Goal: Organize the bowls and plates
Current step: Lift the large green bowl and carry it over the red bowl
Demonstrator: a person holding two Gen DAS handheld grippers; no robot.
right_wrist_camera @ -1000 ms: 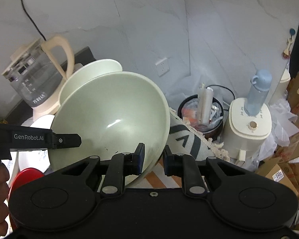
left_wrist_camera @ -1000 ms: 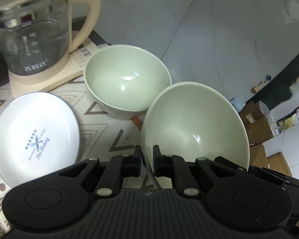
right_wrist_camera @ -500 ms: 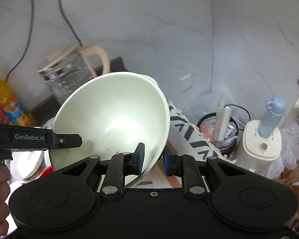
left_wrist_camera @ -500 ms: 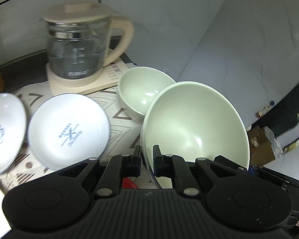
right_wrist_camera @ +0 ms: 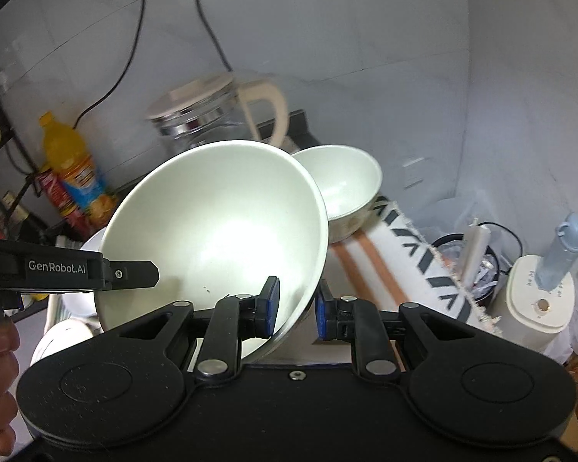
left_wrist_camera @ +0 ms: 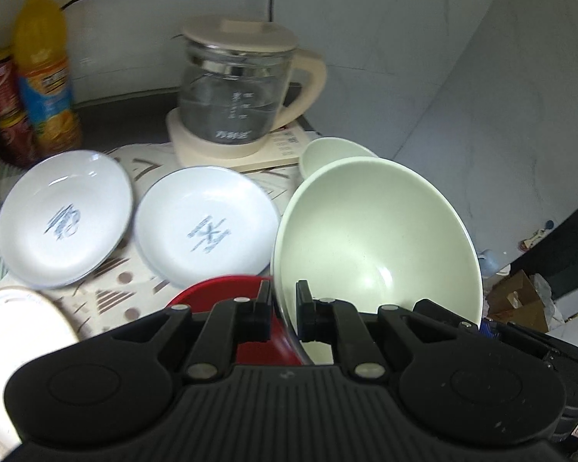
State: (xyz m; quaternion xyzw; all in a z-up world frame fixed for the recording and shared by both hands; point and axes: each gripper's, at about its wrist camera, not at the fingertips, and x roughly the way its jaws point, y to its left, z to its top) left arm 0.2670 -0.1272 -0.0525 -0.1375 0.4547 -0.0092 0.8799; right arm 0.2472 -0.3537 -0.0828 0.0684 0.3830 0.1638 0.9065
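We have the big pale green bowl (left_wrist_camera: 377, 238) up off the table, carried between both tools and tipped so its open mouth faces back at us. The left gripper (left_wrist_camera: 282, 315) pinches its near rim, jaws pressed almost together with only the thin wall between them, and in the right wrist view the right gripper (right_wrist_camera: 296, 306) bites the same rim (right_wrist_camera: 304, 296), one blue pad inside the bowl and one outside; the other tool's black body (right_wrist_camera: 69, 269) sits on the bowl's far left edge. Now the relation that matters: the second green bowl (right_wrist_camera: 339, 188) stands upright on the patterned cloth (right_wrist_camera: 404, 254), ahead of the right gripper and a touch to its right, just beyond the carried bowl's upper rim. From the left gripper it (left_wrist_camera: 333, 152) peeks out straight ahead, mostly hidden behind what we hold. So, as we judge it, nesting would mean going forward and levelling the tilted bowl first. The two white plates (left_wrist_camera: 208, 223) (left_wrist_camera: 63, 215) lie side by side, ahead and to the left of the left gripper, flat on the cloth. A red dish (left_wrist_camera: 219, 288) lies directly beneath the left jaws, close under us. The glass kettle (left_wrist_camera: 235, 96) stands farther ahead, behind everything.
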